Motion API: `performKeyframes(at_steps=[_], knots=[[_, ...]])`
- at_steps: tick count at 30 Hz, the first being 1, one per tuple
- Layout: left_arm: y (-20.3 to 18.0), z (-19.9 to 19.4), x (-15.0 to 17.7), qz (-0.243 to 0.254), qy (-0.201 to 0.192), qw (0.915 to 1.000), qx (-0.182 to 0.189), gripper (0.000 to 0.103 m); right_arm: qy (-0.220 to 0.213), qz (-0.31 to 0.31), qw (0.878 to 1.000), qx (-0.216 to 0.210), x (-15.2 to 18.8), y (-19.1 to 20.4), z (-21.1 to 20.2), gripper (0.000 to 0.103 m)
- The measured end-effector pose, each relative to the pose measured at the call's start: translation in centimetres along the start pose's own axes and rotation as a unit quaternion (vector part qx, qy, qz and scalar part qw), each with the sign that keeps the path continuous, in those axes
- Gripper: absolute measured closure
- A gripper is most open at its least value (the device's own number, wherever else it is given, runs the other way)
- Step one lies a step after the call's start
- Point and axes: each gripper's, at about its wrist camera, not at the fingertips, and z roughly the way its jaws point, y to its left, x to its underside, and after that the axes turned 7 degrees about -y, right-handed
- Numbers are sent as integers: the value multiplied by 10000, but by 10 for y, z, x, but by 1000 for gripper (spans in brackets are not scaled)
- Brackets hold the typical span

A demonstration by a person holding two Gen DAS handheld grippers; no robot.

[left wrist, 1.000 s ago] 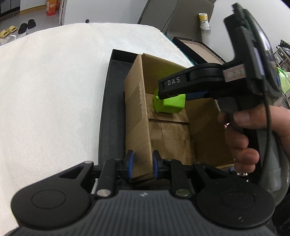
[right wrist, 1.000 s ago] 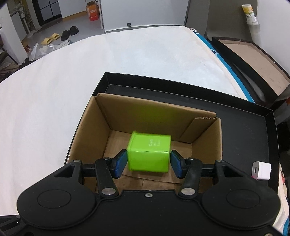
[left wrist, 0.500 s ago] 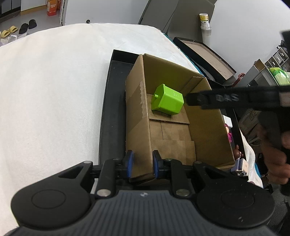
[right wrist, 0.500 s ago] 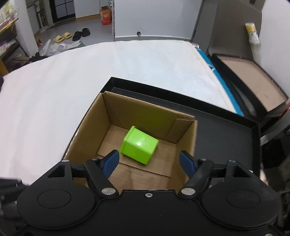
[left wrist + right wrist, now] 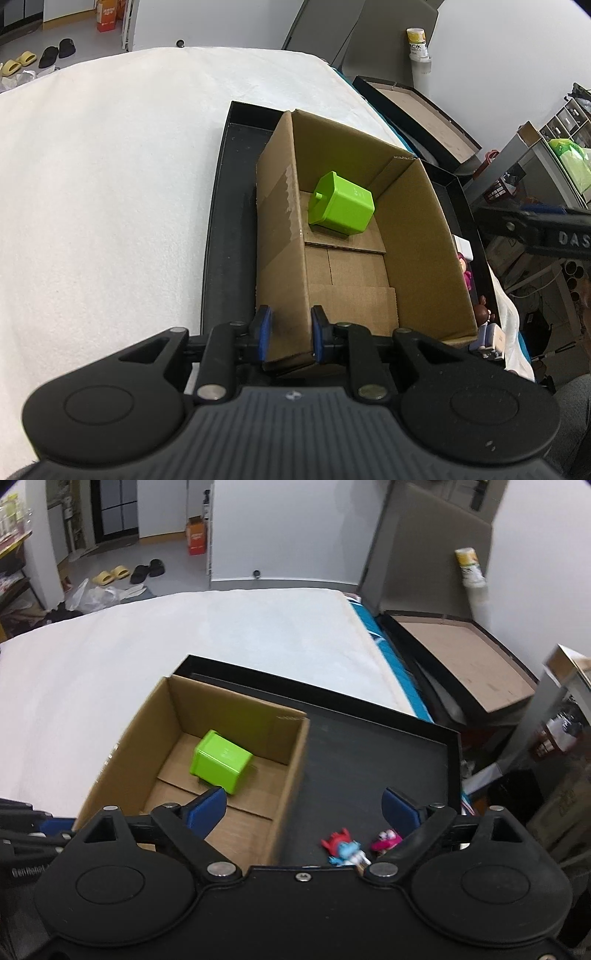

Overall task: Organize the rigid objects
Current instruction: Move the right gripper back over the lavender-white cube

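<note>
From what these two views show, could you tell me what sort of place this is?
Probably a lived-in home or workroom, not a factory: slippers lie on the floor, a white cloth covers the table, and cluttered shelves stand alongside.

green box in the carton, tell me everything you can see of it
The green box is bright lime, glossy like moulded plastic, roughly cubic with rounded edges, faint raised lettering on one face and a small peg on another. It lies tipped on the floor flaps near the far end of the cardboard carton. No gripper touches it.

Cardboard box [image 5: 406,236] open above; only green cube [image 5: 341,208] occupies its far end.
</note>
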Motion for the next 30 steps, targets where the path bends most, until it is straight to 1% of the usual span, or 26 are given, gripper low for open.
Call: performKeyframes(at_steps=[10, 17, 23, 30], knots=[[2, -3, 1, -15, -42, 10000, 57, 82, 114, 439, 9985, 322, 23, -40, -12, 9], [2, -5, 2, -38, -63, 9999, 93, 82, 347, 1050, 9925, 524, 43, -70, -13, 9], [3, -7, 2, -34, -92, 9999, 124, 82, 488, 1229, 9888, 689, 57, -85, -14, 9], [5, -8, 3, -72, -100, 9998, 135, 82, 635, 1416, 9854, 698, 69, -99, -13, 10]])
